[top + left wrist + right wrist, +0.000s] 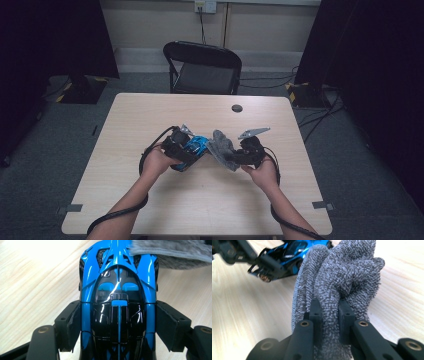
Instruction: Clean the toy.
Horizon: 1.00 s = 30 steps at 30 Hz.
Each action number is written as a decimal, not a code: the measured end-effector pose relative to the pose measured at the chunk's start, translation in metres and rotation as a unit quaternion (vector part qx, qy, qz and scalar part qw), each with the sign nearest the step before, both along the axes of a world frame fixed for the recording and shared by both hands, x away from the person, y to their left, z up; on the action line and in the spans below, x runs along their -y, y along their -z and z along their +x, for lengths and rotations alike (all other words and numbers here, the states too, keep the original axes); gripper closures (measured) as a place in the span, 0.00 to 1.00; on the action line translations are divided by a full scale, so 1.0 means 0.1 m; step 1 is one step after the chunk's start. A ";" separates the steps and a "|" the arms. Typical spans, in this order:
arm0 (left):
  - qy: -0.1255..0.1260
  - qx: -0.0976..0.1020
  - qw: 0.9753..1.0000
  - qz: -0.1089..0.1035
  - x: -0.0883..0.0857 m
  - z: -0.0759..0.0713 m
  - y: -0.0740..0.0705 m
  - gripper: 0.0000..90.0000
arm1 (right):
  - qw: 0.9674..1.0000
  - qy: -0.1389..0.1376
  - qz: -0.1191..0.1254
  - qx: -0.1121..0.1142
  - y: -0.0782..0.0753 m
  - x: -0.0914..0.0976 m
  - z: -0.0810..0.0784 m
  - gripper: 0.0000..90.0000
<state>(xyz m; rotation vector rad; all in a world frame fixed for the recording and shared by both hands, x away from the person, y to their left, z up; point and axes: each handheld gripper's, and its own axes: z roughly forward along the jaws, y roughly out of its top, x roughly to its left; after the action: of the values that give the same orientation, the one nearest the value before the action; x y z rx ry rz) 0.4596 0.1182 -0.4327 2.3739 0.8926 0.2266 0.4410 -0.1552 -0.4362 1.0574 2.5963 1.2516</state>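
Observation:
A glossy blue and black toy car (117, 297) sits clamped between the pads of my left gripper (117, 326), its nose pointing away from the camera. In the high view the toy car (196, 146) is held just above the table's middle by the left gripper (186, 152). My right gripper (329, 315) is shut on a bunched grey microfibre cloth (342, 277). The cloth (222, 147) rests against the car's front end, and its edge (170, 251) lies over the car's nose. The right gripper (240, 156) stands just right of the cloth.
The pale wooden table (150, 115) has a round cable hole (237, 108) near its far edge. A black folding chair (202, 67) stands behind the table. Dark curtains hang at both sides.

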 end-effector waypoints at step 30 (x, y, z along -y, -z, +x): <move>0.019 0.005 1.000 -0.016 0.18 -0.03 -0.14 0.31 | 0.999 0.046 0.016 0.019 -0.01 0.11 0.07 0.86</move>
<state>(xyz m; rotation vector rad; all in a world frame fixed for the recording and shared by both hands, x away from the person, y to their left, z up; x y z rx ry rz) 0.4565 0.1000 -0.4190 2.3549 0.8397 0.2084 0.4482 -0.1664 -0.4356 1.1329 2.4789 1.2833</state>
